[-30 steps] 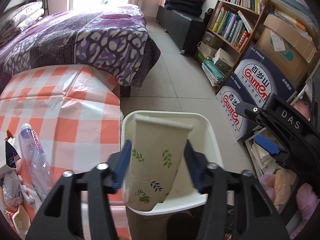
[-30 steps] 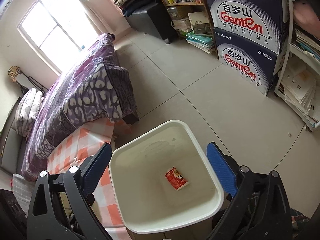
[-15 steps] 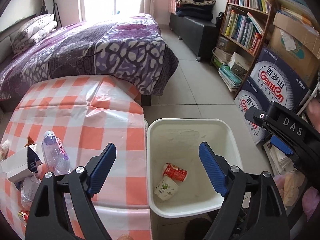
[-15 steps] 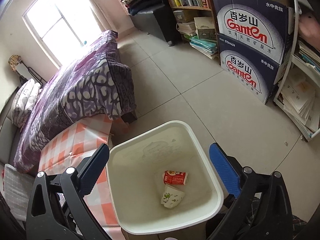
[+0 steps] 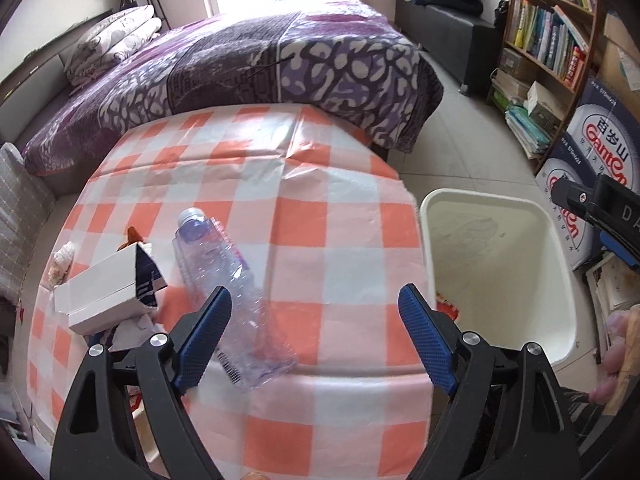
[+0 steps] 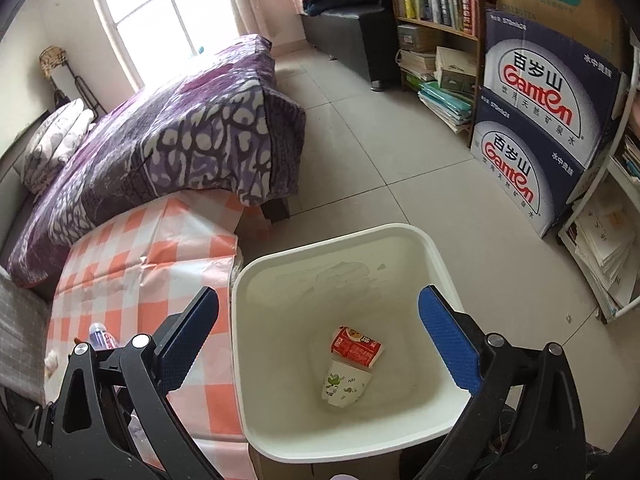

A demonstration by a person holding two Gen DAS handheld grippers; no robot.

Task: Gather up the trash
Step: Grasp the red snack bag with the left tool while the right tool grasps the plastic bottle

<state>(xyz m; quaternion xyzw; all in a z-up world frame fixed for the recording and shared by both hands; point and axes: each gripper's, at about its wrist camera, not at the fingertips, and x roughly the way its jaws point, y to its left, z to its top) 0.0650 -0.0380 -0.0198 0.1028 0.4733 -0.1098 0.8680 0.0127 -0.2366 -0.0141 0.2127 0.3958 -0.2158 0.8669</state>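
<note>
Left gripper [image 5: 314, 330] jaws wide, nothing held; clear plastic bottle [image 5: 224, 292] lies on checkered table [image 5: 320, 240] just beside its left finger. Right gripper [image 6: 318, 332] spread wide, empty, over white bin [image 6: 436, 256]; paper cup [image 6: 344, 386] and red carton [image 6: 356, 347] lie below, between its fingers.

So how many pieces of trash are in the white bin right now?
2: a red snack packet on the floor of the white bin, and a leaf-print paper cup lying against its near side. Something smaller could be hidden beneath them.
</note>
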